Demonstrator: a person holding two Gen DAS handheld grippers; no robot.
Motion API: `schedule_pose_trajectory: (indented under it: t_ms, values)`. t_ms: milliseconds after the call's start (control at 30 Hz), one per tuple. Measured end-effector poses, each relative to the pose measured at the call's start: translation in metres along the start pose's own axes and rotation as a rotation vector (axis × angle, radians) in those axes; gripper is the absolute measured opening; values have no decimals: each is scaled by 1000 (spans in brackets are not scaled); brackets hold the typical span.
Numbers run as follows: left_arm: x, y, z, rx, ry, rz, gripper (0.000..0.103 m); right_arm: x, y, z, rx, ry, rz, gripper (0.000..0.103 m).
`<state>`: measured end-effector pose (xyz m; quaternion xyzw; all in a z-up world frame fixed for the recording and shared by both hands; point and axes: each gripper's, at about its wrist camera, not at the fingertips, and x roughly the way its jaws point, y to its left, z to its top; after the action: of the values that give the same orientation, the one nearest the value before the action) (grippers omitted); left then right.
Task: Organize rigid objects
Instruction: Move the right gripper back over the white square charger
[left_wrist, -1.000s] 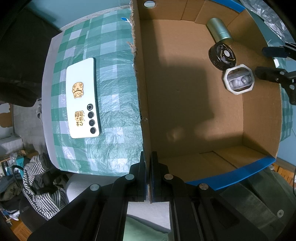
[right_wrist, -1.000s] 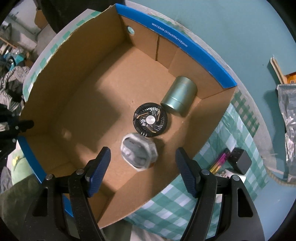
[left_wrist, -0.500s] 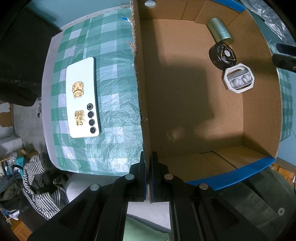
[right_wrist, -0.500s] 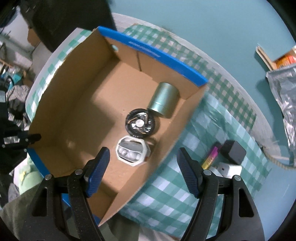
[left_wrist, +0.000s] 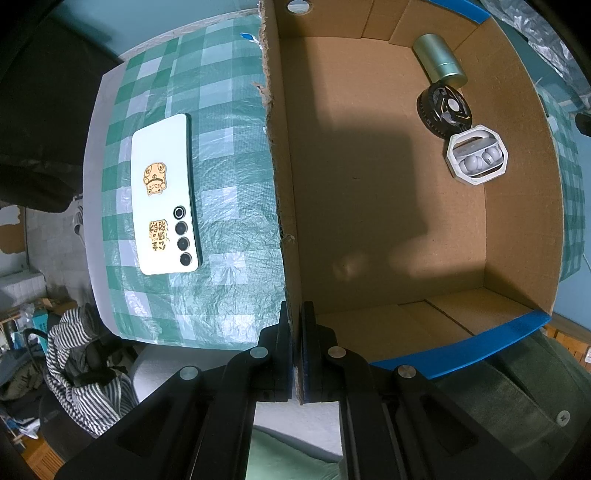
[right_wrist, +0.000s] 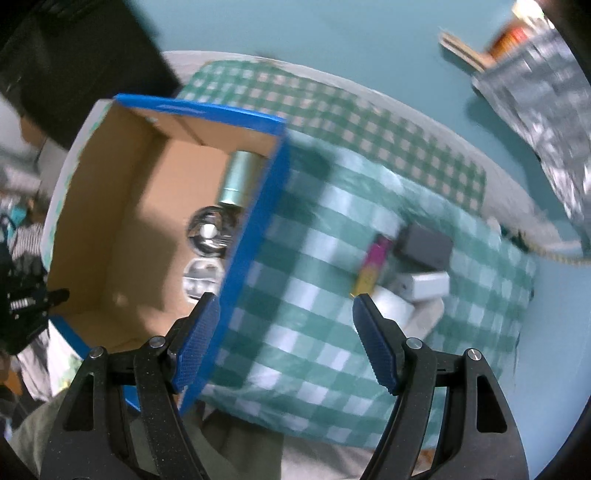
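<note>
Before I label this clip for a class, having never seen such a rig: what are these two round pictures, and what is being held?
Each picture comes from a fisheye camera on a hand-held gripper, looking along its fingers. The left gripper is shut on the cardboard box wall. Inside lie a green cylinder, a small black fan and an earbud case; a phone lies outside on the checked cloth. The right gripper is open and empty above that cloth, near a dark block and a pink-and-yellow item, too blurred to name.
</note>
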<state>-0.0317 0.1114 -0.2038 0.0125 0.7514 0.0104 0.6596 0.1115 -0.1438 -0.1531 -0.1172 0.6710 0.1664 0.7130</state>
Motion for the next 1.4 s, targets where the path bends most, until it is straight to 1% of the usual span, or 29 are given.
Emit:
schedule_pose_trajectory:
  t_ms: [133, 233, 333, 500, 833, 1100, 1200, 1233, 1267, 1333, 1400]
  values:
    - [0, 0, -1, 3, 0, 1, 4, 11, -33, -7, 103, 36, -12, 75]
    - [0, 0, -1, 5, 1, 1, 4, 22, -55, -14, 166, 64, -5, 75]
    - [-1, 0, -1, 8, 2, 2, 4, 35, -76, -20, 228, 85, -31, 75]
    - [-1, 0, -1, 6, 2, 1, 4, 59, -101, -30, 323, 138, -5, 75]
    - [-1, 0, -1, 5, 3, 2, 4, 94, -124, -42, 463, 199, 75, 75]
    - [-1, 1, 1, 4, 6, 2, 4, 105, -120, -39, 479, 206, 95, 74]
    - [-1, 1, 1, 4, 6, 4, 4, 110, -119, -34, 474, 215, 65, 71]
    - [-1, 1, 1, 3, 6, 3, 4, 111, -118, -33, 470, 218, 58, 67]
    - [-1, 1, 1, 2, 6, 2, 4, 112, -118, -31, 470, 220, 55, 60]
    - [-1, 1, 1, 3, 6, 2, 4, 116, -116, -30, 477, 229, 68, 54]
    - [-2, 1, 1, 3, 5, 2, 4, 119, -115, -29, 484, 232, 80, 54]
